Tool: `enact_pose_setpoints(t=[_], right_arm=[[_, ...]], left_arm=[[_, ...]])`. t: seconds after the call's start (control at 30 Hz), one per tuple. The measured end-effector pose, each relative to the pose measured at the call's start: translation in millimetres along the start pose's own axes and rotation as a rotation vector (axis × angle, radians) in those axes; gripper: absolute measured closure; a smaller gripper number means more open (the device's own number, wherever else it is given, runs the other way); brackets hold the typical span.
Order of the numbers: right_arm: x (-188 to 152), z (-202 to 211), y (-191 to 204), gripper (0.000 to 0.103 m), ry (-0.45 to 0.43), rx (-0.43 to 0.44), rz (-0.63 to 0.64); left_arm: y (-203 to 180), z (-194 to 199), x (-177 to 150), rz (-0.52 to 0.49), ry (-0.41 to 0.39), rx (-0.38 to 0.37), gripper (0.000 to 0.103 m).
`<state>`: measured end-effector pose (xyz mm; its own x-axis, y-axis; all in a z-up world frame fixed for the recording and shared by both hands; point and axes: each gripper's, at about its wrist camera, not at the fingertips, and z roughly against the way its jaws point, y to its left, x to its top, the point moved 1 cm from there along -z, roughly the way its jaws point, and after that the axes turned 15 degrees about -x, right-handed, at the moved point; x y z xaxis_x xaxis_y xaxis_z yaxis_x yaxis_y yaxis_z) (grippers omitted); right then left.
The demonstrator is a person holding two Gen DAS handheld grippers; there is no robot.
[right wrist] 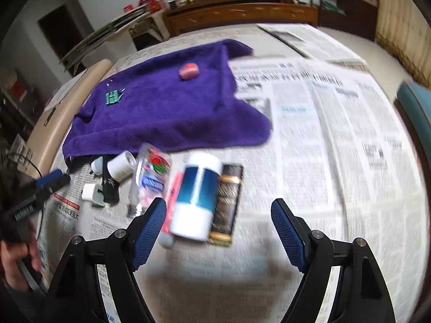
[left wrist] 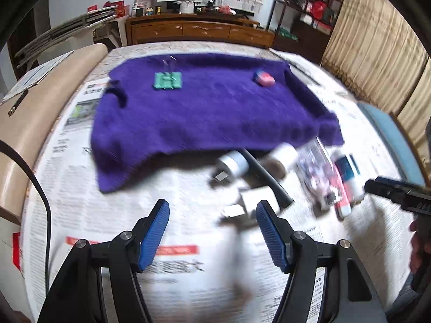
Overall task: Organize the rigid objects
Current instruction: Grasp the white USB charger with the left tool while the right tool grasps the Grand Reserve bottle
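A purple towel (left wrist: 210, 107) lies on the newspaper-covered table, also in the right wrist view (right wrist: 167, 107). On it sit a green binder clip (left wrist: 167, 80) (right wrist: 113, 97) and a pink eraser (left wrist: 264, 78) (right wrist: 189, 71). In front of the towel lie a white plug adapter (left wrist: 256, 199) (right wrist: 91, 192), a round white plug (left wrist: 233, 164), a white roll (left wrist: 282, 158) (right wrist: 121, 167), a black bar (left wrist: 269, 177), a clear packet (left wrist: 317, 172) (right wrist: 153, 172), a blue-and-white bottle (right wrist: 198, 199) (left wrist: 350, 172) and a dark box (right wrist: 226, 204). My left gripper (left wrist: 212, 212) is open and empty beside the adapter. My right gripper (right wrist: 218, 211) is open around the bottle's near end.
A beige padded surface (left wrist: 40, 113) borders the table on the left. A blue chair (right wrist: 416, 107) stands at the right. A wooden cabinet (left wrist: 199, 31) and shelves stand behind. Open newspaper (right wrist: 336, 148) covers the table's right part.
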<state>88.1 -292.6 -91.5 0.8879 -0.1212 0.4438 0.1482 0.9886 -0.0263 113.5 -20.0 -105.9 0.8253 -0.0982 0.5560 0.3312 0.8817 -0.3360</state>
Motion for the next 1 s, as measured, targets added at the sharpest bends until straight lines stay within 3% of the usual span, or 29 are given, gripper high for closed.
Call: enact_pose_setpoints(t=[0.33,0.57,0.7,1.0], right_arm=[[-2.7,17.4,-10.1,0.023,-0.020,0.047,-0.011],[-4.4,28.2,-18.2,0.023,-0.031,0.085,-0.028],[-4.9,28.5,-22.7,0.023,-0.027,0.089,-0.038],[-7.7,24.7,-16.3,0.023,-0.029,0.071,-0.018]], left_arm=[[-24.6,-25.7,-9.3,0.056,-0.010,0.083,0.036],[-30.2,-27.6,-14.0,0.040,-0.059,0.134,0.036],[-30.1,-24.0,-17.0,0.025,-0.092,0.130,0.060],[-21.2,-9.3,-20.5,0.025,-0.096,0.087,0.060]])
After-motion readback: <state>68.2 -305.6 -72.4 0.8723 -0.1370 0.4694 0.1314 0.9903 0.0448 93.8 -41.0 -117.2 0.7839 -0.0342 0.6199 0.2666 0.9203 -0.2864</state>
